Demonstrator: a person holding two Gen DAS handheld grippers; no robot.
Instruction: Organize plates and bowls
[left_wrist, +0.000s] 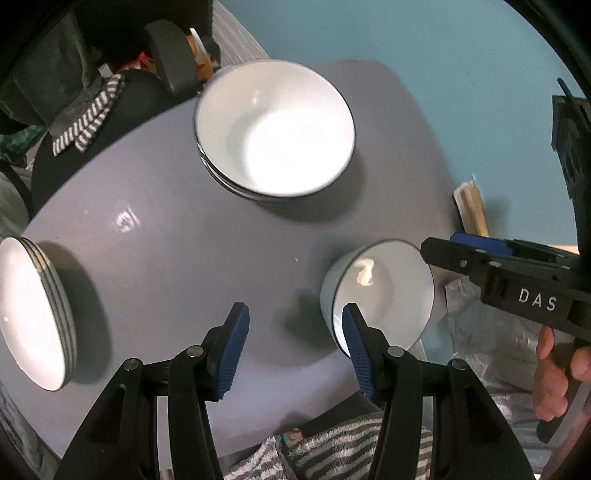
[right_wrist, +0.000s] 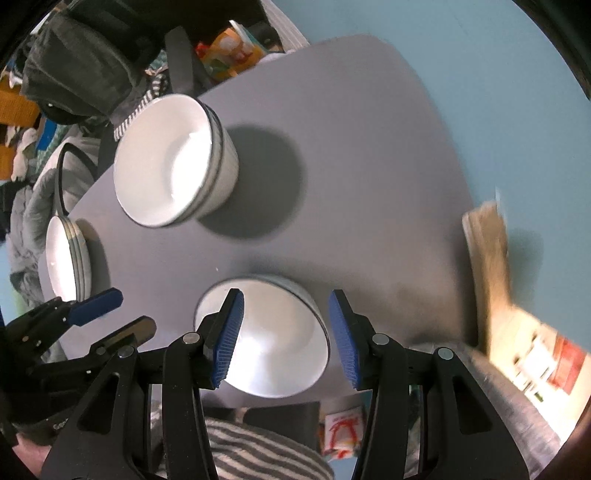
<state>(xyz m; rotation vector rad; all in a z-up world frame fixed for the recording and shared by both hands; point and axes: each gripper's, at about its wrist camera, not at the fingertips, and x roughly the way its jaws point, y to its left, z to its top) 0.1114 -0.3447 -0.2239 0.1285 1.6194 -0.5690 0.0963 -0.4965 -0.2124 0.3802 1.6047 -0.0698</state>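
On the grey bench (left_wrist: 166, 266), like sits with like: nested bowls (left_wrist: 275, 129) at upper centre and stacked plates (left_wrist: 33, 314) at the left edge, so the single bowl (left_wrist: 380, 291) at lower right looks unsorted. Left gripper (left_wrist: 295, 347) hangs with fingers apart and empty; right gripper (right_wrist: 286, 336), fingers spread and holding nothing, hovers above that bowl.

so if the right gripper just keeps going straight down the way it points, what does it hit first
Most likely the single white bowl on the grey table. The right gripper hangs open over it, rim roughly between the fingers, though depth is hard to judge.
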